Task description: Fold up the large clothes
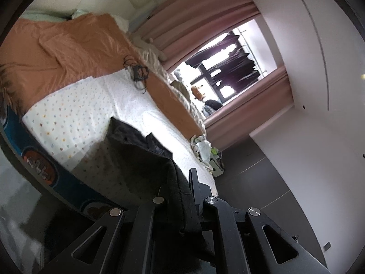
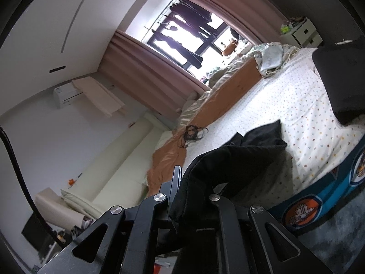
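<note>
Above the bed [image 1: 75, 114] with its dotted sheet, the left tool [image 1: 180, 189] and right tool [image 2: 189, 182] each pinch an edge of the black garment [image 2: 239, 157] (jaws nearly closed on cloth), seemingly holding it spread for folding.

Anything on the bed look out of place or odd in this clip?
Yes: a tangle of thin black cords lies loose on the orange blanket, apart from the black garment both grippers hold. Rumpled bedding is heaped along the window side.
</note>
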The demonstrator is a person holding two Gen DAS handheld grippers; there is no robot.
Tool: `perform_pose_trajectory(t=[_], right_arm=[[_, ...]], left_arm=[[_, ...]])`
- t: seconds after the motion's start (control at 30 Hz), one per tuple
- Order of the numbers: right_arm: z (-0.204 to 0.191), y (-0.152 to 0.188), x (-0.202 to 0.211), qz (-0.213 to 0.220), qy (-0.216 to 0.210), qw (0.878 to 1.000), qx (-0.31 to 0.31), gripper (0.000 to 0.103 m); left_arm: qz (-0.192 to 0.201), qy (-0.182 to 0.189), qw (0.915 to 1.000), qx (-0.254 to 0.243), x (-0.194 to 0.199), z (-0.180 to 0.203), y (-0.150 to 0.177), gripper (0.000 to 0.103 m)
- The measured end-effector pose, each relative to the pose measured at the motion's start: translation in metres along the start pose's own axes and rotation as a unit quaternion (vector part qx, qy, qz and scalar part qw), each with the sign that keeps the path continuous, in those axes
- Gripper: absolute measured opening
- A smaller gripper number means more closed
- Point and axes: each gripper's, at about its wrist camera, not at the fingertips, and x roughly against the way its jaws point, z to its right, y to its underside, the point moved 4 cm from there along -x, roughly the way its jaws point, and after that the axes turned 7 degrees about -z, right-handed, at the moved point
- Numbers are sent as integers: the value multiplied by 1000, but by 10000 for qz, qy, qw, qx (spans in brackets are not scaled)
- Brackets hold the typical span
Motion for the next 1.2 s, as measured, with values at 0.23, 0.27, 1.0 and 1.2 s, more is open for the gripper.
perform_pose_trajectory(t=[0.23,0.27,1.0,1.2], right_arm=[[-15,-15,3,101,-165,9998,28,9],[-16,-19,1,120,-159,9998,48,9],[26,-150,-134,305,94,9993,-205,9],[57,-164,-181,201,285,9987,-372,9]], left_arm=[[133,69,9998,-141,0,24,-18,7],[148,66,9997,-158,-1,26,-22,7],[141,-366,9990,-228,-161,23,-160,7],[-124,-605,9980,-105,-219,-9,-181,7]])
